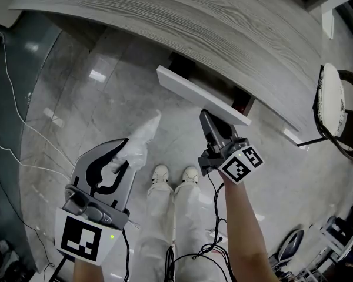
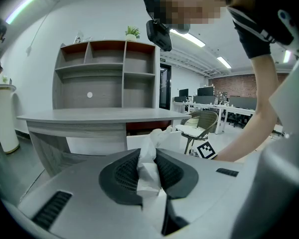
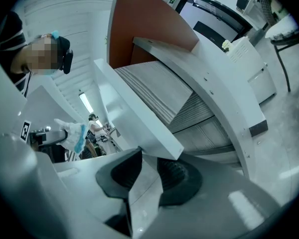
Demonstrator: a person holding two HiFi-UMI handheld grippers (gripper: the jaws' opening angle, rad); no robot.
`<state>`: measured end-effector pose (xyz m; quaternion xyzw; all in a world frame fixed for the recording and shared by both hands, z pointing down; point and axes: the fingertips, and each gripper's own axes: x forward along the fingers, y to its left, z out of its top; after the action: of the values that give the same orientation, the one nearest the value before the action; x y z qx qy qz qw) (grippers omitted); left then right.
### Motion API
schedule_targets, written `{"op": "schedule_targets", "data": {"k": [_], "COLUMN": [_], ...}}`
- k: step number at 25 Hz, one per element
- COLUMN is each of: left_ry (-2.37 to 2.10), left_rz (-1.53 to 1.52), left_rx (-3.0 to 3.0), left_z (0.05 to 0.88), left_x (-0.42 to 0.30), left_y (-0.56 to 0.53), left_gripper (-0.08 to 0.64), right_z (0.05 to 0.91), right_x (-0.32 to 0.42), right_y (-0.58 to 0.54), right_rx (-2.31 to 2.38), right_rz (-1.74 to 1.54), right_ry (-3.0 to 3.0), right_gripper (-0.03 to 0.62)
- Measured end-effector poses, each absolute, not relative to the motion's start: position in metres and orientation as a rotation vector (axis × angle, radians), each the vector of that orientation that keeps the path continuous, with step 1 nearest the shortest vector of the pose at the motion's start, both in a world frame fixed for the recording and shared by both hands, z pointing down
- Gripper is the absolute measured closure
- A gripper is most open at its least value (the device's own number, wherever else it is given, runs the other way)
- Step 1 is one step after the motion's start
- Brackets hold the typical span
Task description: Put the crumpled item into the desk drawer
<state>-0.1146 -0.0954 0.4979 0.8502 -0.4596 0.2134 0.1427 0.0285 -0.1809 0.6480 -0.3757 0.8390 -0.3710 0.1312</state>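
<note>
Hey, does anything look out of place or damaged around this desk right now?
Nothing damaged or spilled. The drawer front juts out from under the desk, but the right gripper grips it. The left gripper pinches the crumpled white item. Loose cables trail on the floor.

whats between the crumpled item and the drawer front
Only bare floor. The head view shows the crumpled item, held in the left tongs, apart from the drawer front, with nothing between them.
</note>
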Motion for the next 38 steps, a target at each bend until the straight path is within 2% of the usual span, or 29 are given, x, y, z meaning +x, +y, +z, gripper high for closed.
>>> {"op": "schedule_targets", "data": {"k": [11, 13, 15, 27, 38], "left_ry": [-1.334, -1.323, -1.307, -1.207, -1.019], "left_rz": [0.636, 0.661, 0.689, 0.821, 1.197], "left_rx": [2.473, 2.498, 2.528, 2.764, 2.998], "left_z": [0.489, 0.485, 0.479, 0.442, 0.459], "left_x": [-0.117, -0.113, -0.109, -0.066, -0.022], "left_y": [-0.096, -0.098, -0.100, -0.125, -0.160], "left_gripper": [0.499, 0.499, 0.499, 0.499, 0.499], "right_z": [0.649, 0.650, 0.646, 0.542, 0.469], "right_x": [0.026, 0.025, 0.023, 0.044, 0.079], "right_y": [-0.169, -0.158, -0.146, -0.117, -0.116], "right_rx": [-1.137, -1.155, -1.178, -1.277, -1.385], "right_rz": [-1.101, -1.106, -1.096, -0.813, -0.716], "right_ry": [2.509, 2.544, 2.599, 2.857, 2.788], "right_gripper": [0.478, 0.517, 0.583, 0.583, 0.583]}}
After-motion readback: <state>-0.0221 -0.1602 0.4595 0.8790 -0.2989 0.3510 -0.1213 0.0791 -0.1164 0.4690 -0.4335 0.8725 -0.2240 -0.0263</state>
